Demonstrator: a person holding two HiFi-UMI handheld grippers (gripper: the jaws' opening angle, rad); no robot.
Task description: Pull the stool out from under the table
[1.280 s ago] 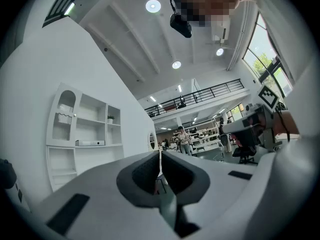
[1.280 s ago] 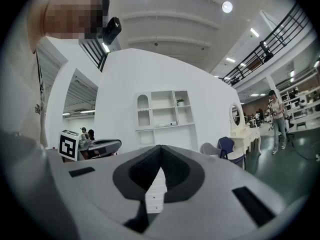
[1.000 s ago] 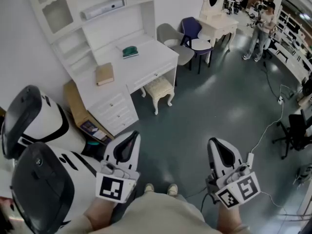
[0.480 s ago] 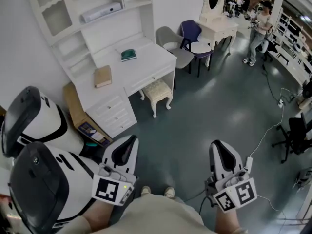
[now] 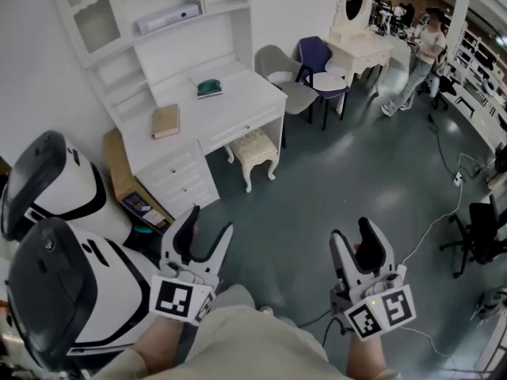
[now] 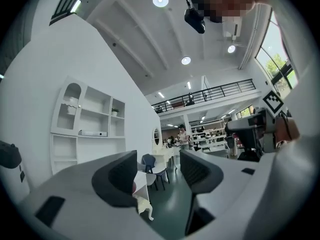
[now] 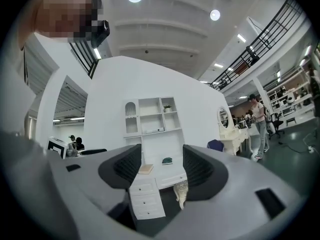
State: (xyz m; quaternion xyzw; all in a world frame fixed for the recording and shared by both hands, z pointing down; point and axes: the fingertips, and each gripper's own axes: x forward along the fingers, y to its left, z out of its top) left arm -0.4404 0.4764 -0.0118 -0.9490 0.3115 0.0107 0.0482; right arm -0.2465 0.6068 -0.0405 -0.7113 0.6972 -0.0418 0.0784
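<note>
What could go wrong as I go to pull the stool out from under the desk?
The stool sits tucked under the desk, close beside the drawers; pulled at an angle, its curved legs may catch on them. A cable trails across the floor on the right, a possible trip hazard while walking over.

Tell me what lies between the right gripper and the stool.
Only bare floor, as the head view shows. The jaws of the right gripper have just been opening, nothing between them. The stool sits partly under the table.
</note>
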